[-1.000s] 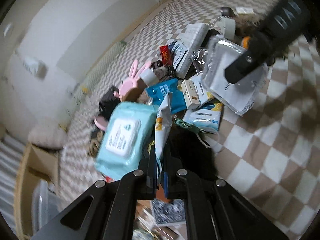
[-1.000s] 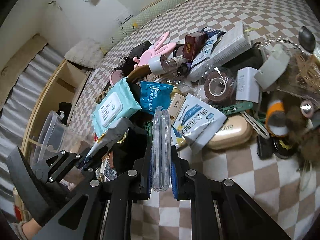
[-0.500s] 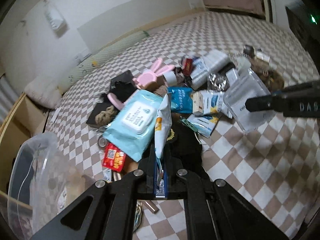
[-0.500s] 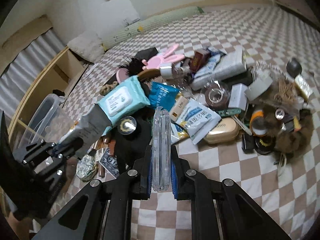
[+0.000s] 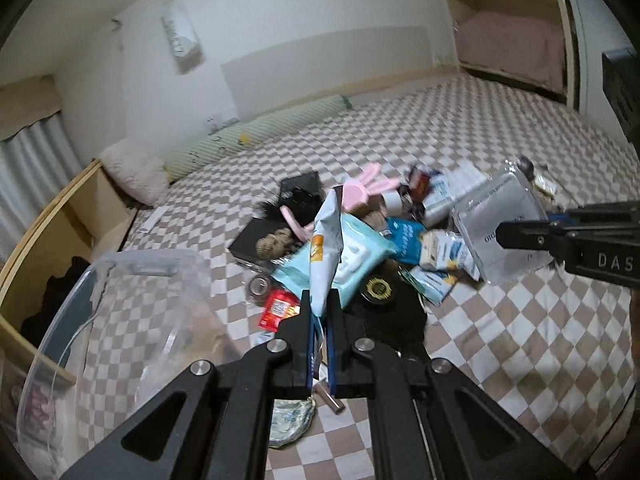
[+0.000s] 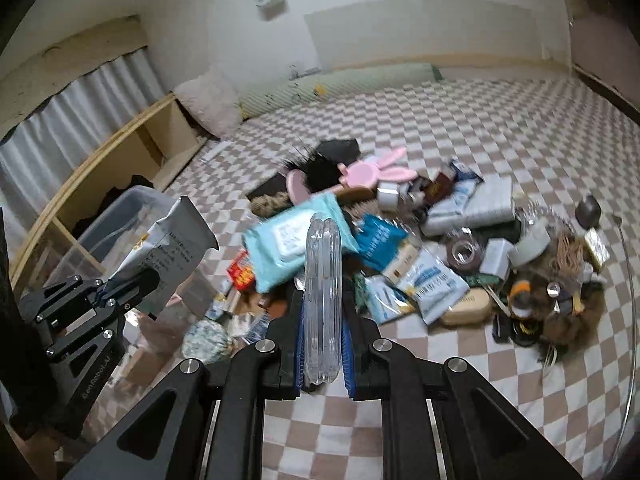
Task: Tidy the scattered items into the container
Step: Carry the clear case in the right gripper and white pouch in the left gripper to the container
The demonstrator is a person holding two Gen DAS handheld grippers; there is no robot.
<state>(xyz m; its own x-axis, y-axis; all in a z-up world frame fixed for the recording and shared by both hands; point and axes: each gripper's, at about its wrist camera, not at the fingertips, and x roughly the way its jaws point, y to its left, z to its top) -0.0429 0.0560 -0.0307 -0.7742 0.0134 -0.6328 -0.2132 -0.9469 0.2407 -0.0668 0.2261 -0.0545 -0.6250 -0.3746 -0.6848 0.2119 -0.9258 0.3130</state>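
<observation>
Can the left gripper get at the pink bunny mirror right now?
Probably not: the left gripper is shut on a snack pouch, so no free jaws. The pink bunny mirror lies exposed at the pile's far side.

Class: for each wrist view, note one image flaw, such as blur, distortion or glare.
Left wrist view: fisheye bends the walls, dark vignette at the corners, the wall unit smeared. Right wrist view: motion blur softens the wipes pack, while the clear case between the fingers stays sharp.
</observation>
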